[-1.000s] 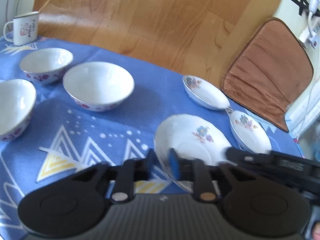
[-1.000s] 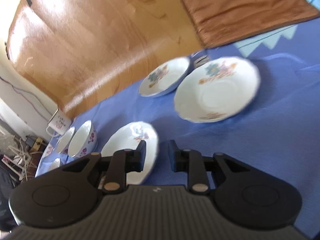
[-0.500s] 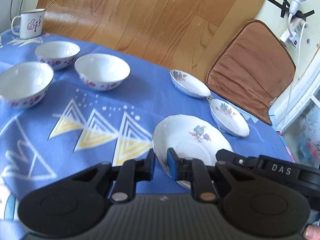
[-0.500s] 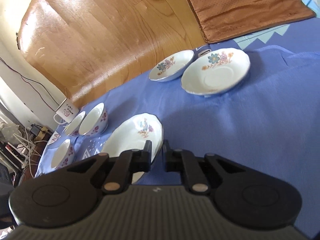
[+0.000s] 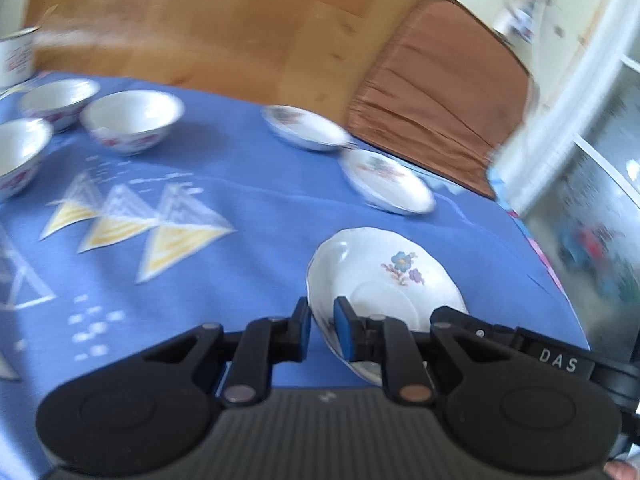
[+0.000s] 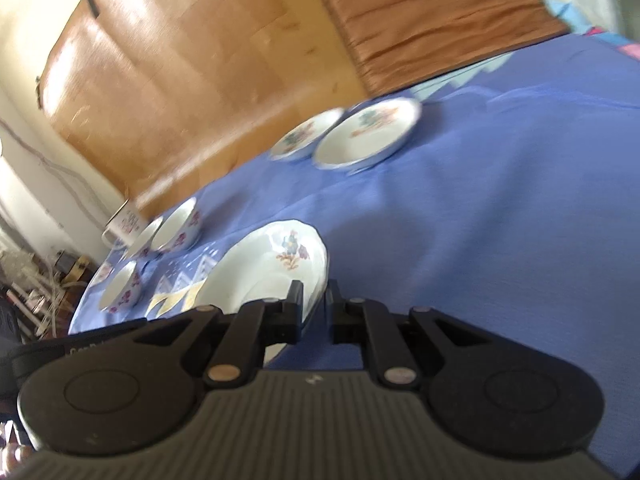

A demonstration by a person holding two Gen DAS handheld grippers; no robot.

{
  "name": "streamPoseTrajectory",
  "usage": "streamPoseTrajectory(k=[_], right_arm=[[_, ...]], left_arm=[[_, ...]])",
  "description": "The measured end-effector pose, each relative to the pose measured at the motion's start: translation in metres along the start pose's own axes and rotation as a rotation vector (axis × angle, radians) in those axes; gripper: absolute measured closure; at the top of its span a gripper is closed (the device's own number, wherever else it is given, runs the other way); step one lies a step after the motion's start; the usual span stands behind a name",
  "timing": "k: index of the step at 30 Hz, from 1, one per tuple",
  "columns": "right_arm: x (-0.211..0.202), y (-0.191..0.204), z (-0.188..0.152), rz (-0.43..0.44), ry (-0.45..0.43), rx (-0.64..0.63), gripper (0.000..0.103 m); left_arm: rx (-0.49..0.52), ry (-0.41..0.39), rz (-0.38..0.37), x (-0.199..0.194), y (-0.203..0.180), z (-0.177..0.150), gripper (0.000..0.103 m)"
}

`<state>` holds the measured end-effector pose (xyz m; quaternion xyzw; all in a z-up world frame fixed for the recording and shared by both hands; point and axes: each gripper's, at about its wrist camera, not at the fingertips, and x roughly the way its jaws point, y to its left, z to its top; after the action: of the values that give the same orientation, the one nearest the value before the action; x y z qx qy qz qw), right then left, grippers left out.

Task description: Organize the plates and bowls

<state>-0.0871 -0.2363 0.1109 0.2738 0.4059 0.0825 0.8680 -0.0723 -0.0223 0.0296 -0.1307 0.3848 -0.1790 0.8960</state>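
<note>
Scalloped glossy plate (image 5: pixel 384 280) lifted — both hand-held grippers clamped on its rim

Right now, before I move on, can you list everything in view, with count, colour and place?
plate: 1, white with flowers, gripped at both rims.
small plates: 2, white with flowers, side by side at the far edge, by the cushion.
bowls: 3, white with red flowers, far left cluster.
mug: 1, white, behind the bowls.
tablecloth: 1, blue with triangles.
cushion: 1, brown, beyond the table.
left gripper: black, clamped on the plate.
right gripper: black, clamped on the plate.
</note>
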Motion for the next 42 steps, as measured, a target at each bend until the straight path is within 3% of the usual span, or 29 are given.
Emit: streamPoseTrajectory(k=[10,16,23,28,30,33,42], right_arm=[[-0.067,-0.052,-0.002,-0.174,-0.213,0.088,0.089],[-0.092,-0.090,0.002,-0.254,-0.290,0.171,0.089],[-0.108,-0.121,0.002,-0.326,-0.325,0.236,0.088],[-0.108,-0.130,0.001,-0.352,-0.328,0.253,0.085],[-0.105,-0.130,0.001,-0.364,-0.327,0.257,0.084],[-0.108,-0.132,-0.001,-0.380,-0.352,0.266,0.069],[-0.123,-0.114,-0.001,-0.418,-0.478,0.206,0.068]], left_arm=[[0.236,0.060,-0.130,0.043,-0.098,0.003,0.088],[0.327,0.085,-0.177,0.072,-0.153,-0.002,0.088],[0.381,0.119,-0.202,0.099,-0.188,-0.011,0.088],[0.406,0.129,-0.179,0.109,-0.195,-0.018,0.087],[0.410,0.121,-0.169,0.110,-0.193,-0.019,0.081],[0.396,0.101,-0.161,0.106,-0.186,-0.016,0.073],[0.337,0.015,-0.150,0.078,-0.145,-0.004,0.073]])
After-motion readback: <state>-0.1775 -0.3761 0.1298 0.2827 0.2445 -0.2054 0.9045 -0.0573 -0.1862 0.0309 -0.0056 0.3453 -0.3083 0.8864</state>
